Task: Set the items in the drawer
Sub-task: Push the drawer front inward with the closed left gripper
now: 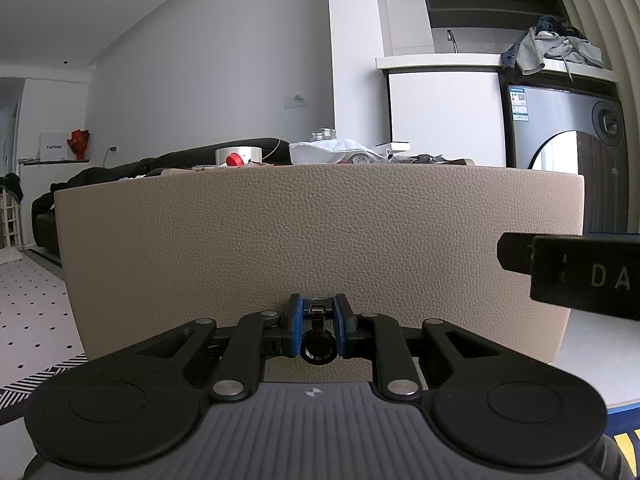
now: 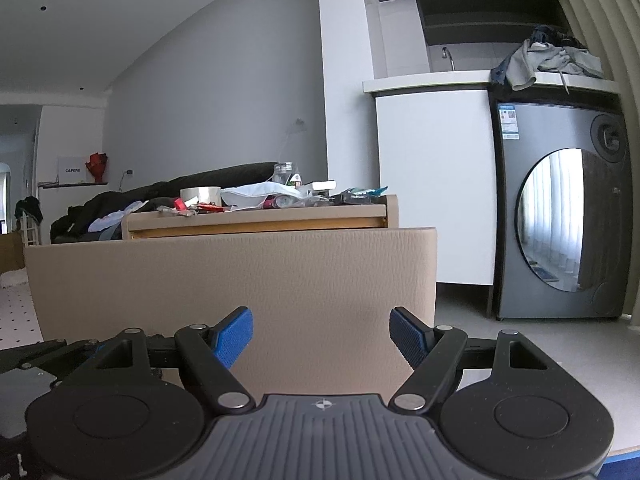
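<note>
Left gripper (image 1: 319,322) clamped on drawer (image 1: 320,240) pull (image 1: 319,334); right gripper (image 2: 321,338) wide, empty — cluttered top (image 2: 256,211) mid-frame, washer (image 2: 560,216) right.

We see, straight ahead of the right hand-held gripper (image 2: 321,336) and above its open fingers, the beige leather-textured worktop (image 2: 256,213) of a low cabinet. On it lie a roll of clear tape (image 2: 201,194) to the left, small red items (image 2: 208,207) beside it, a crumpled white plastic bag (image 2: 260,194) in the middle, a clear glass jar (image 2: 285,171) behind, and dark wrappers (image 2: 360,196) at the right.
</note>
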`<control>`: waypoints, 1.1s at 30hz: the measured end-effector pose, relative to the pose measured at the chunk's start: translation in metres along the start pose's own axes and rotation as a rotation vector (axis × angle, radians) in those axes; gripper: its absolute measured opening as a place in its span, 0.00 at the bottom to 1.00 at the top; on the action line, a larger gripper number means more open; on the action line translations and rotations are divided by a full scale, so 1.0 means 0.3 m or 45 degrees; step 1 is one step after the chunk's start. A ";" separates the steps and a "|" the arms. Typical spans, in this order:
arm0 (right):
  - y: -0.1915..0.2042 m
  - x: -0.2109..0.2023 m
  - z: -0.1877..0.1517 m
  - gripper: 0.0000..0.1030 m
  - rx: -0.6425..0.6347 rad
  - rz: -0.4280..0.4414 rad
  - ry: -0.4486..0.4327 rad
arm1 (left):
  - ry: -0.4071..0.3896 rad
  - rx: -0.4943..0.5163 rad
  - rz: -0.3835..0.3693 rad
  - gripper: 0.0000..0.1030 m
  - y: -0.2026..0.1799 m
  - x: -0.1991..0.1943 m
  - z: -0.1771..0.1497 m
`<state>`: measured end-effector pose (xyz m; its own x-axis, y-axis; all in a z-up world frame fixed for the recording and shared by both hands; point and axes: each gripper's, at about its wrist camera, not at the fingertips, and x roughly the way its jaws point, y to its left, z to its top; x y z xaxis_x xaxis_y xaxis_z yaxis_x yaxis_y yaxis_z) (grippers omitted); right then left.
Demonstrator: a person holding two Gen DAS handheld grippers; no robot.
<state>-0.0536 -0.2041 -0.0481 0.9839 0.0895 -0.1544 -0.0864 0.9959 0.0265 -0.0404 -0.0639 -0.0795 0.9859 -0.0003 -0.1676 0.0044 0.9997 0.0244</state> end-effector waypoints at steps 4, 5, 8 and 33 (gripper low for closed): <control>-0.001 -0.001 -0.003 0.76 -0.010 0.000 0.009 | 0.003 -0.007 -0.001 0.18 0.001 0.010 0.004; -0.001 0.000 -0.004 0.76 -0.010 -0.001 0.012 | 0.004 -0.007 -0.001 0.18 0.001 0.013 0.005; -0.003 -0.001 -0.007 0.76 -0.008 -0.002 0.018 | 0.005 -0.009 -0.003 0.18 0.002 0.023 0.008; -0.013 0.020 -0.022 0.76 0.008 -0.015 0.048 | 0.045 0.018 -0.016 0.18 -0.002 0.184 0.053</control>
<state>-0.0484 -0.2075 -0.0556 0.9783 0.0786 -0.1915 -0.0741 0.9968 0.0307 0.0165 -0.0649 -0.0731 0.9792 -0.0121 -0.2026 0.0198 0.9992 0.0358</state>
